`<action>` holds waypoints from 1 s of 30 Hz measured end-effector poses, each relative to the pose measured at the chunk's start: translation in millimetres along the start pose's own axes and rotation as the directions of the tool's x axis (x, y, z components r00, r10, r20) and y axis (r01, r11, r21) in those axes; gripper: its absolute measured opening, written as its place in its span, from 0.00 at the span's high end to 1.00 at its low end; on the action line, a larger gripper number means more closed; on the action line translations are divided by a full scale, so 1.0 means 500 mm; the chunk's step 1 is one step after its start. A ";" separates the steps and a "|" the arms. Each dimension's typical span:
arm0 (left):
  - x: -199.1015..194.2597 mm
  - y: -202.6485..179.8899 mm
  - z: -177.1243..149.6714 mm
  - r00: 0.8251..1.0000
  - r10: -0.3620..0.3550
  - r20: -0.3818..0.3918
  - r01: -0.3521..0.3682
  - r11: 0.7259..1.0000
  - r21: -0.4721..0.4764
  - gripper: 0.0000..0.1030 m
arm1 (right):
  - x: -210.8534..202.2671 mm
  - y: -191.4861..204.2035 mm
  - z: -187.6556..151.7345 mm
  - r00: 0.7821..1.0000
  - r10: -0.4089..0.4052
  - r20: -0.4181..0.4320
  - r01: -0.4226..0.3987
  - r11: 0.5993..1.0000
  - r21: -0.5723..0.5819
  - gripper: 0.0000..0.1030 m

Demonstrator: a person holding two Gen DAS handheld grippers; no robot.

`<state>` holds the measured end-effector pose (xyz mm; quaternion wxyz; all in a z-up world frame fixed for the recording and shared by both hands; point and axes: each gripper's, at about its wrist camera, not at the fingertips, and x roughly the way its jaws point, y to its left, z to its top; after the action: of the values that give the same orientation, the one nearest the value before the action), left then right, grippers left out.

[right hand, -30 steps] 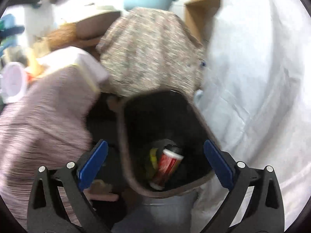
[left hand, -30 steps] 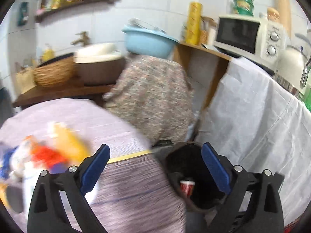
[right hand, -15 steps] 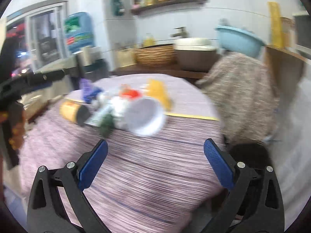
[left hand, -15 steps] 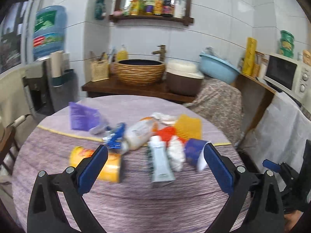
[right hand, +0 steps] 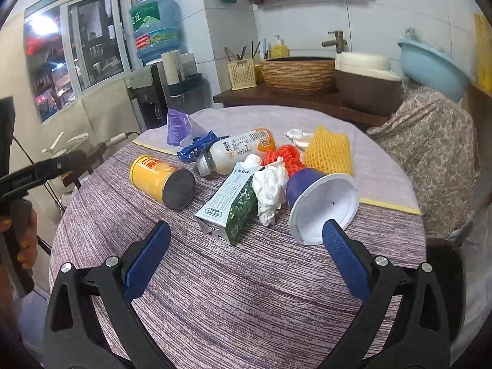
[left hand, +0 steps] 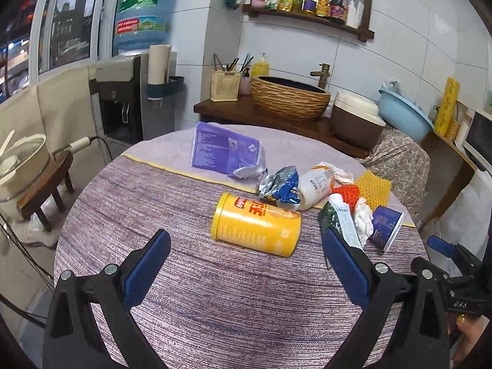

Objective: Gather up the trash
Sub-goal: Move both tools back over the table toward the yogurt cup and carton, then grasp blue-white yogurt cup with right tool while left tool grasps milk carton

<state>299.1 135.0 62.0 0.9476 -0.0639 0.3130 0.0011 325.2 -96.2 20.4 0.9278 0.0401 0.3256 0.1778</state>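
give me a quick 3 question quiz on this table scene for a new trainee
1. True or false: the yellow can stands upright.
2. Which lies nearest the right gripper? A) purple pouch B) milk carton C) white bottle
3. Fill in: both the right gripper and the left gripper are ____ and hold nothing.

Key
1. False: it lies on its side on the table.
2. B
3. open
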 end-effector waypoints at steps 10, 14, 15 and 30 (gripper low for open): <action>0.046 0.011 -0.013 0.999 0.016 -0.038 -0.017 1.000 -0.016 0.05 | 0.091 -0.042 0.024 0.998 0.012 -0.065 -0.006 0.996 0.090 0.05; 0.068 0.019 -0.015 0.998 0.020 -0.062 -0.022 0.999 -0.034 0.05 | 0.129 -0.045 0.035 0.997 0.002 -0.082 0.005 0.996 0.093 0.06; 0.072 0.021 -0.016 0.998 0.019 -0.066 -0.021 0.999 -0.038 0.05 | 0.142 -0.050 0.037 0.996 0.002 -0.093 0.008 0.994 0.105 0.08; 0.094 0.055 -0.030 0.995 0.009 -0.103 -0.016 0.997 -0.069 0.06 | 0.234 -0.109 0.036 0.988 0.090 -0.127 -0.053 0.963 0.264 0.67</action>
<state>326.7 158.6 18.7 0.9274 -0.0951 0.3616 0.0149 437.7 -104.6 -45.1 0.8826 0.1608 0.4079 0.1694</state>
